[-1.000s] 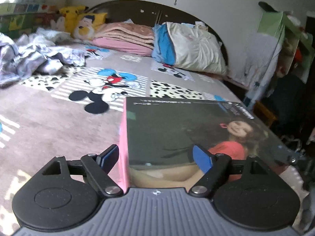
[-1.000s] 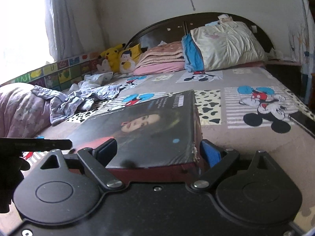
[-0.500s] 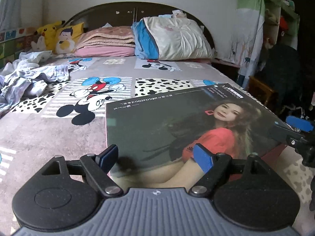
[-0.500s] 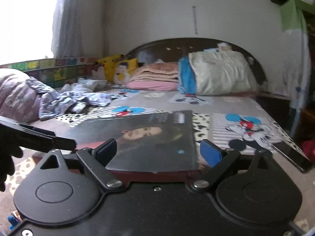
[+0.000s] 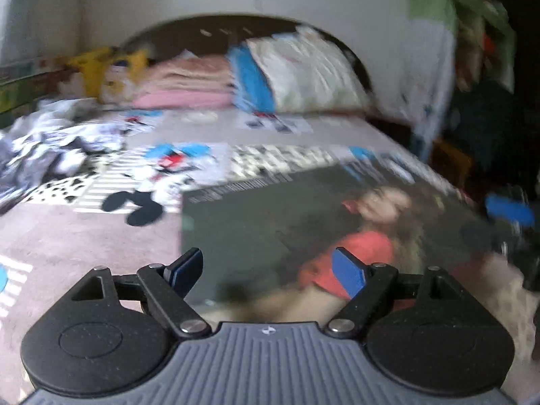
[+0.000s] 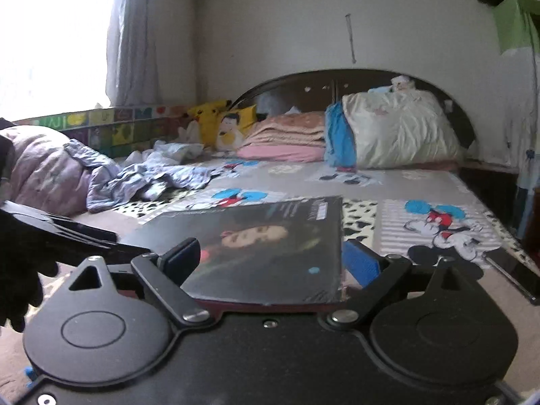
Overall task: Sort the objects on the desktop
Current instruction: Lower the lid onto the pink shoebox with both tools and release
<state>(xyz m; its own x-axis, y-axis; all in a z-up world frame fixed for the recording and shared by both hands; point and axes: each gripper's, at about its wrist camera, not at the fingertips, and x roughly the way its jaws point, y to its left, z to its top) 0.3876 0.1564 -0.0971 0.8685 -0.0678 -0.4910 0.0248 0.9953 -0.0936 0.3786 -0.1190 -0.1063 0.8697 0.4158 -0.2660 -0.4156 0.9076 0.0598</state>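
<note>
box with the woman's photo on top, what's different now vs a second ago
The box has tipped from a sideways tilt, pink side showing, to lying nearly level, and the left view has swung right along the bed. The right gripper and the left gripper straddle it at opposite ends as before, jaws just as wide. Nothing was let go. The pillows, the folded blankets and the crumpled clothes have not moved.

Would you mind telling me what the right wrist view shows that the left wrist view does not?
Only the right wrist view shows the bright window, the curtain and a dark phone on the bed's right edge. Only the left wrist view shows the box lid's picture the right way up, and it is blurred. Both show the box between open jaws, the bed, the pillow, the yellow plush toys and the other hand-held gripper.
</note>
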